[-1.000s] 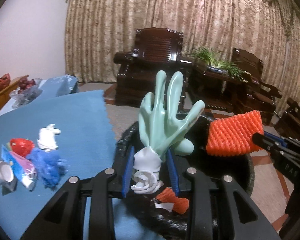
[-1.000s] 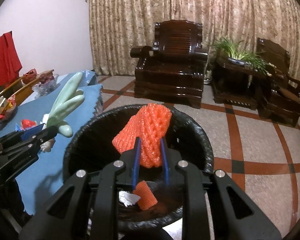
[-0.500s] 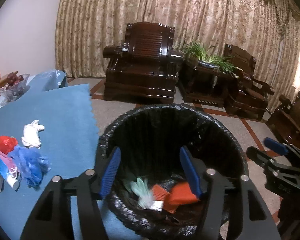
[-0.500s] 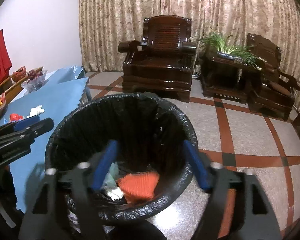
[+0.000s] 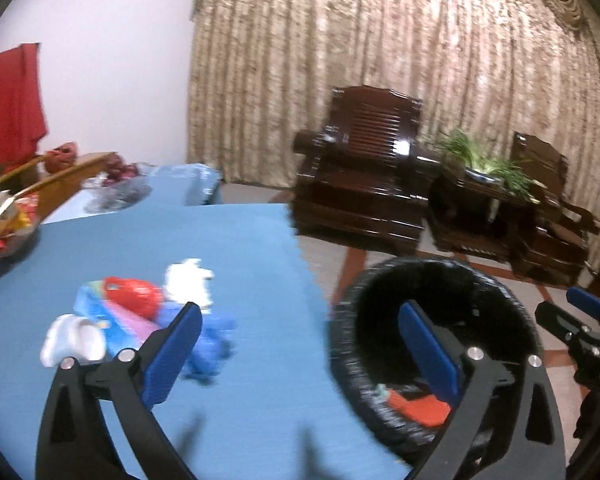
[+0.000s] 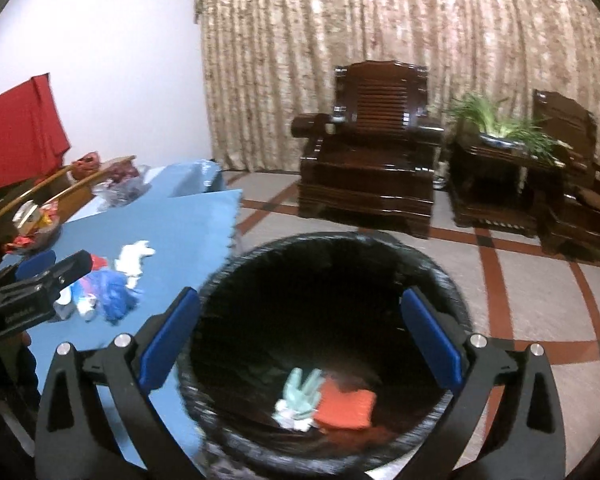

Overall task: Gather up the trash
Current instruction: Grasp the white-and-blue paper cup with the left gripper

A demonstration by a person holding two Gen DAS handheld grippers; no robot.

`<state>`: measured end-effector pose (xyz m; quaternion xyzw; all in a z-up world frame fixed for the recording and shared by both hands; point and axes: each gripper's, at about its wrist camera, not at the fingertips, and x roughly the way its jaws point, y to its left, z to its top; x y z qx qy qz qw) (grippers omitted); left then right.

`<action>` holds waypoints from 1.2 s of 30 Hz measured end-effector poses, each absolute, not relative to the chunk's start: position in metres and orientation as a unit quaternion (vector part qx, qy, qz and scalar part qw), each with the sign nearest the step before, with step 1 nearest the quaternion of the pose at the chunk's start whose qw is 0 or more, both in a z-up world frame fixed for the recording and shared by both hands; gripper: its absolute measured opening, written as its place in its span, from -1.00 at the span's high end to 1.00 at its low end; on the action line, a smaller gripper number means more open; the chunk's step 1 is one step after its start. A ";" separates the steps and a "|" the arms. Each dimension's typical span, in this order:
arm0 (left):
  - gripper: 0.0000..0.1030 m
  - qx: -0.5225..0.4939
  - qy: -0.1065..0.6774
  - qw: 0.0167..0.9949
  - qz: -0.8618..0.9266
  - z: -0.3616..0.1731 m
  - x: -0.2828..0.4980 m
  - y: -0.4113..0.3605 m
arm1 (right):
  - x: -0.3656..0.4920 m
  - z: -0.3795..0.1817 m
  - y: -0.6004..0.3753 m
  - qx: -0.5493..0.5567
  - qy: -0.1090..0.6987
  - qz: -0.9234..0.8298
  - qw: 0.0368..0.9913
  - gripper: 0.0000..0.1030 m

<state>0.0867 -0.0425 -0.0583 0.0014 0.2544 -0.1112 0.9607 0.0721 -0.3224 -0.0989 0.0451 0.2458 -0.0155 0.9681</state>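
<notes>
- Right gripper [image 6: 300, 340]: jaws spread wide, having just been opening, with nothing between the blue pads [image 6: 168, 338]; it hangs over the mouth of the bin.
- Left gripper [image 5: 300, 354]: jaws likewise spread wide after just opening, nothing between them; one finger lies over the blue cloth, the other over the bin's edge.
- Bin [image 6: 452, 280]: round, lined with a black bag, standing on the floor just beside the table edge. At its bottom lie a pale green glove [image 6: 300, 396] and an orange net sleeve [image 6: 346, 404], touching each other.
- Table [image 5: 260, 360]: covered with a blue cloth; the picture is blurred here.
- Trash pile [image 5: 140, 320]: a white cup, a blue and pink packet, a red wrapper, a blue crumpled piece and a white crumpled piece, bunched together on the cloth, well apart from the bin.
- Bowls [image 5: 4, 236] of wrapped items: at the far end of the table.
- Tiled floor [image 6: 540, 300]: pale with red-brown lines, beyond the bin.
- Dark wooden armchair [image 6: 372, 160], side table with a green plant [image 6: 504, 128], and patterned curtain [image 6: 380, 12]: farthest back.
</notes>
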 end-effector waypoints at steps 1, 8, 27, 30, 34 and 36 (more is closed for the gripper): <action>-0.88 0.002 0.254 0.962 -0.101 -0.058 0.086 -0.034 | 0.077 -0.098 -0.313 0.044 0.245 -0.005 0.968 -0.90; -0.88 -0.003 0.258 0.966 -0.015 -0.064 0.078 0.039 | 0.105 -0.097 -0.257 0.034 0.251 0.050 0.966 -0.90; -0.87 -0.021 0.288 0.955 0.074 -0.104 0.099 0.151 | 0.169 -0.121 -0.131 -0.004 0.264 0.141 0.954 -0.90; -0.87 -0.025 0.293 0.953 0.074 -0.110 0.106 0.159 | 0.180 -0.129 -0.119 -0.008 0.271 0.144 0.952 -0.90; -0.87 -0.028 0.302 0.950 0.075 -0.121 0.118 0.167 | 0.193 -0.141 -0.106 -0.013 0.278 0.146 0.949 -0.90; -0.87 -0.029 0.307 0.948 0.074 -0.127 0.123 0.170 | 0.197 -0.145 -0.101 -0.016 0.282 0.146 0.948 -0.90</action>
